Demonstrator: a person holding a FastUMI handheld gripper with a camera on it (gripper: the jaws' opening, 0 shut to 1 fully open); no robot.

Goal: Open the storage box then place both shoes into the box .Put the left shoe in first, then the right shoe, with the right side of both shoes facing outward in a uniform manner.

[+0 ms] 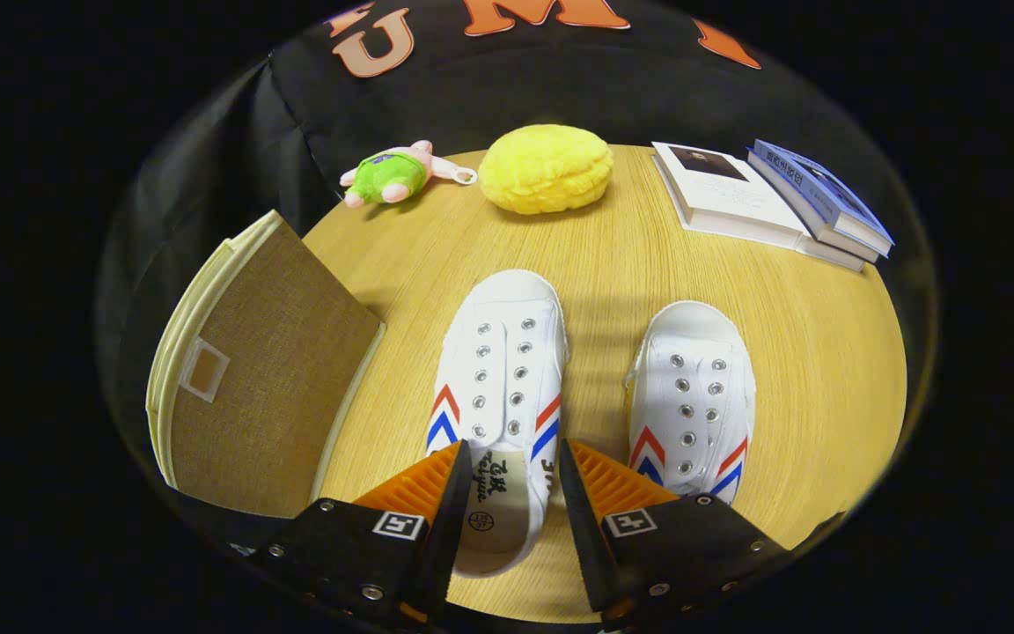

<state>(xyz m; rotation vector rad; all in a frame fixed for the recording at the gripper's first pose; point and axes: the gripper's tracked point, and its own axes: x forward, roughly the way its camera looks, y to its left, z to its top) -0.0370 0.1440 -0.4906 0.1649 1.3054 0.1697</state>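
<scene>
Straddling the heel of the left shoe (500,387), gripper (514,458) fingers apart, one at each side of the collar, not clamped.

Right shoe (692,401) sits just right of it, toes pointing far, both on the wooden table (824,352). Storage box (269,370) lies near left, lid apparently down, so grabbing a shoe now looks out of order. Risk: if the fingers close on the soft collar alone, the shoe may droop or twist and end up facing the wrong way. Far side: green plush toy (388,173), yellow sponge-like lump (545,167), stacked books (771,204) far right, all well clear.
</scene>
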